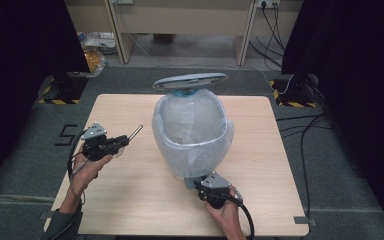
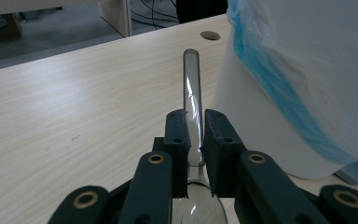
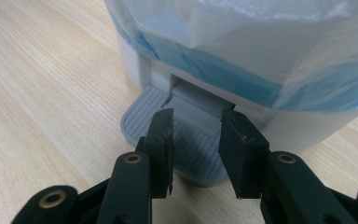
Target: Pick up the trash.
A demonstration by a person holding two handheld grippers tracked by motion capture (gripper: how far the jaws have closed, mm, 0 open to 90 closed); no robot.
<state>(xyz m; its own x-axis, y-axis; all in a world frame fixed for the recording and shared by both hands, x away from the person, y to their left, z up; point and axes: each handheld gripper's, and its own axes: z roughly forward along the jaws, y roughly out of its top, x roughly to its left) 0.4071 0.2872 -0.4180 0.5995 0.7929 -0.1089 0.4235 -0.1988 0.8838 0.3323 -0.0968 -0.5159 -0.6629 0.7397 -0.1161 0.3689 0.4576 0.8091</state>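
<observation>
A white pedal bin [image 1: 191,130] lined with a translucent bag [image 2: 307,56] stands mid-table, its grey lid [image 1: 191,80] raised. My left gripper [image 1: 122,142] is left of the bin, shut on a metal spoon [image 2: 192,79]. The spoon's handle points away toward the bin and its bowl sits back between the jaws. My right gripper [image 1: 202,184] is at the bin's near foot. In the right gripper view it [image 3: 196,126] is open, with its jaws over the grey ribbed pedal [image 3: 144,116]. Nothing is between them.
The light wooden table [image 1: 130,200] has a round cable hole [image 2: 209,35] near its far edge. Dark curtains flank the table, with cables [image 1: 305,130] on the floor to the right and a desk [image 1: 180,20] behind.
</observation>
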